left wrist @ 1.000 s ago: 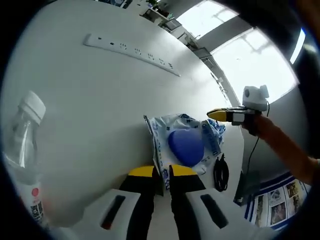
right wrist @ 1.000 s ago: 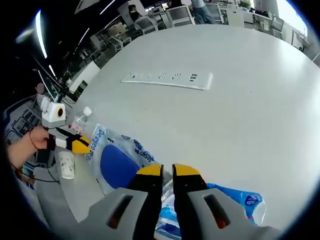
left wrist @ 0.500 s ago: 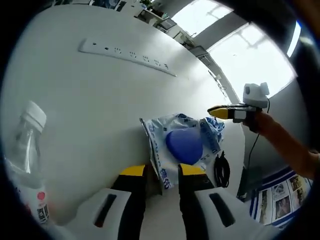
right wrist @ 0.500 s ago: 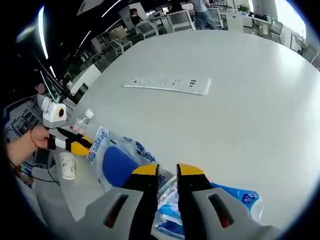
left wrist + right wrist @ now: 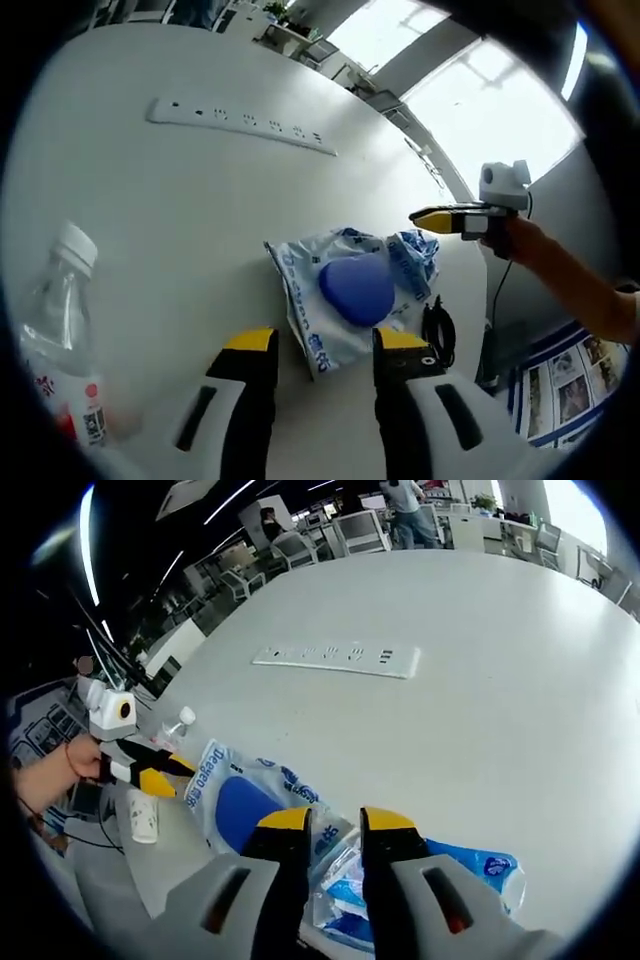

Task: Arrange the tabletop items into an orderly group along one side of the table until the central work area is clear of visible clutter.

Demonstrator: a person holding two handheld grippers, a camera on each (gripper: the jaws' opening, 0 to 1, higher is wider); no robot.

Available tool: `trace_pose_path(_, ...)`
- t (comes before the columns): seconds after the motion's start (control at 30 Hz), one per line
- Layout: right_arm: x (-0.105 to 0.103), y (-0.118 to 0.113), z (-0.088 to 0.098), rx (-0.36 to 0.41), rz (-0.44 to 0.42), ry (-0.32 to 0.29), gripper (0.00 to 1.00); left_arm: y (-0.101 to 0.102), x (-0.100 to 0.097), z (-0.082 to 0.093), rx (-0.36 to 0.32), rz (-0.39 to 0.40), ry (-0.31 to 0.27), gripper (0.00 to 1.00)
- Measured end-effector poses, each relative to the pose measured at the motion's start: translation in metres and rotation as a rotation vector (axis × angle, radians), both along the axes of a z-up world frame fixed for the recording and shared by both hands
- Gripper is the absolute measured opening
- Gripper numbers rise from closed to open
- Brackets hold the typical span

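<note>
- The left gripper (image 5: 320,345) has let go: half a second ago its yellow-tipped jaws were pinched on the near edge of the white-and-blue plastic wipes pack (image 5: 345,295); now they stand spread, one on each side of that edge, with the pack lying flat on the white counter (image 5: 180,180).
- The right gripper (image 5: 327,825) has parted its jaws as well, by a small gap, above the pack's crumpled far end (image 5: 300,815); whether a fold of plastic is caught between them I cannot tell.
- My reading: the pack has just been set down, so this placement looks finished and another item comes next.
- The pack rests near the counter's edge, well apart from the long white power strip (image 5: 240,122) out in the middle.
- The left gripper view shows a clear plastic water bottle with a white cap (image 5: 55,320) close by, and a coiled black cable (image 5: 437,330) beside the pack.
- The right gripper view adds a small white paper cup (image 5: 143,815) and a blue-wrapped packet (image 5: 470,870) under its jaws.
</note>
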State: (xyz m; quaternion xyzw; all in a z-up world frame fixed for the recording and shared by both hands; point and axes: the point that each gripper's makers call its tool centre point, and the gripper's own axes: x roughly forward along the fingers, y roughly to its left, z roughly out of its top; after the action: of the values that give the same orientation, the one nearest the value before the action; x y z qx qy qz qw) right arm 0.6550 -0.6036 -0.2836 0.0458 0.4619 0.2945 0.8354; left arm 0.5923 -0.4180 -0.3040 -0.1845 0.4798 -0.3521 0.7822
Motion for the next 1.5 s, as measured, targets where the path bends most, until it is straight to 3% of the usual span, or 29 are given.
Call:
trace_pose_path(0.6,-0.015,0.008,0.025,0.048,0.004,-0.043,0.29,-0.001,-0.010,0.021,0.002,-0.099,-0.078,0.63)
trace_pose_path(1.13,-0.038,0.017,0.043,0.052,0.045,-0.071,0.39,0.002,-0.015,0.045,0.001,-0.136,-0.136,0.74)
trace_pose_path(1.5,-0.055,0.026,0.059,0.095,0.044,-0.086,0.45,0.007,-0.026,0.061,0.003,-0.166,-0.180,0.80)
